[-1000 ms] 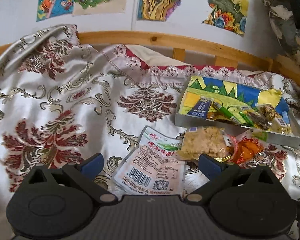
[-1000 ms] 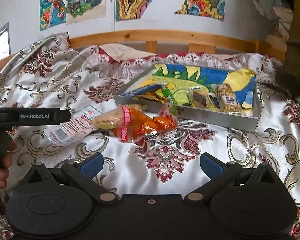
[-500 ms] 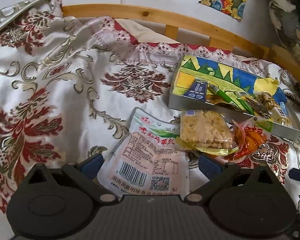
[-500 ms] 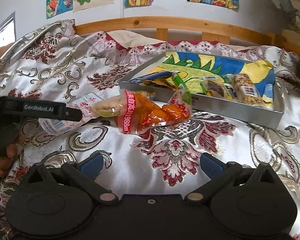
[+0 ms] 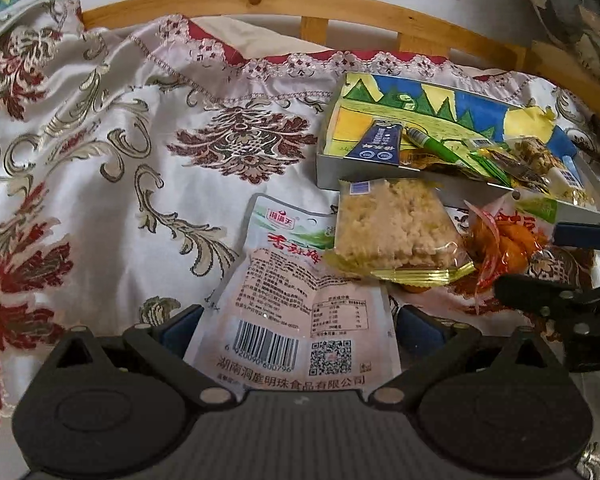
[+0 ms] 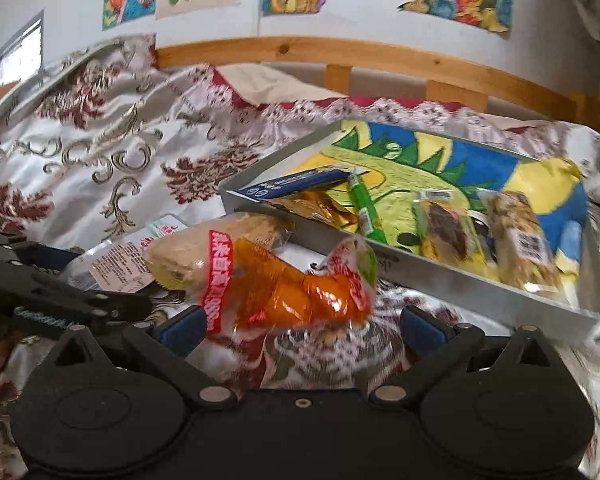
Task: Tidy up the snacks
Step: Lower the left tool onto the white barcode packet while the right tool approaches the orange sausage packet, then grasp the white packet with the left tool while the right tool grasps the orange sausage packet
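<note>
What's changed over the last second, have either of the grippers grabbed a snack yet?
Neither has gripped. Both grippers came forward and down: the left gripper now straddles the white pouch, the right gripper straddles the orange packet, and both remain open. The pouch, the rice cracker pack, the orange packet and the tray with its snacks lie where they were.

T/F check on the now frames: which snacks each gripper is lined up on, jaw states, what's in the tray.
1. Both grippers are open. True: left gripper, right gripper.
2. The white pouch lies in the tray. False: it lies on the bedspread.
3. The orange pack sits between the right gripper's fingers. True.
4. The tray is empty. False: it holds several snacks, including a green tube.
</note>
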